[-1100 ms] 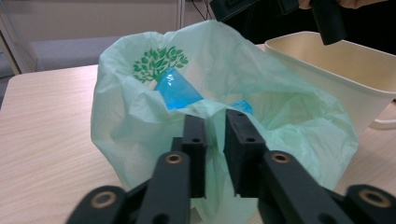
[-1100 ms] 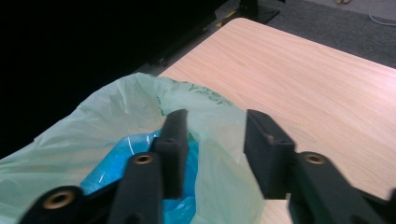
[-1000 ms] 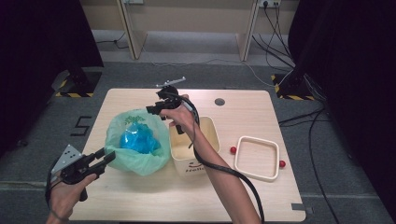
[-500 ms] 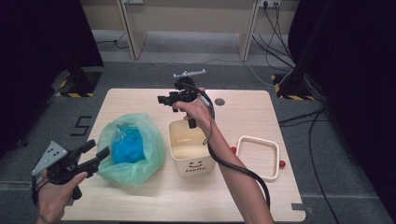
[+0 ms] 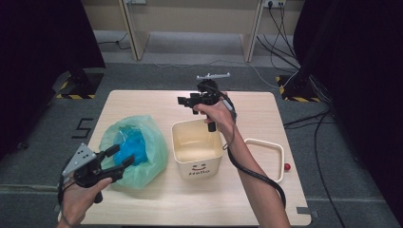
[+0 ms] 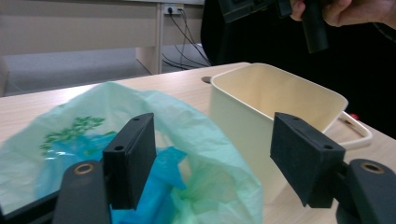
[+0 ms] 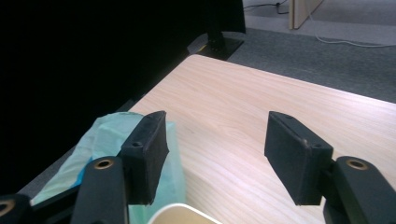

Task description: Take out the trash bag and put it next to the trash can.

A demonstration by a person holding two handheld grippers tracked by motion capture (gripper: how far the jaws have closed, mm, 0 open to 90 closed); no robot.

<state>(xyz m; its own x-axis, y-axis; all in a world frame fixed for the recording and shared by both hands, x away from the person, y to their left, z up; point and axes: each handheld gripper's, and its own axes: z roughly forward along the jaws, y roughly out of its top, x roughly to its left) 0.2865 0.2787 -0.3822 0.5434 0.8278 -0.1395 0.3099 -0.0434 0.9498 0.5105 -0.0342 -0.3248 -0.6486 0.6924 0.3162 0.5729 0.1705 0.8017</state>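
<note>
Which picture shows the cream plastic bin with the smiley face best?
The high view: the whole cream plastic bin shows, open top, smiley face and "Hello". The left gripper view shows its rim and one wall from the side, no face. The right gripper view catches just a sliver of rim.

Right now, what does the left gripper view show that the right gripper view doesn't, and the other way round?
Left gripper view: the cream bin's open inside, the white lid beside it, blue material in the bag, and the right gripper overhead.

Right gripper view: the table's bare far corner and dark curtain.

Both: the green bag, wooden tabletop, open jaws.
</note>
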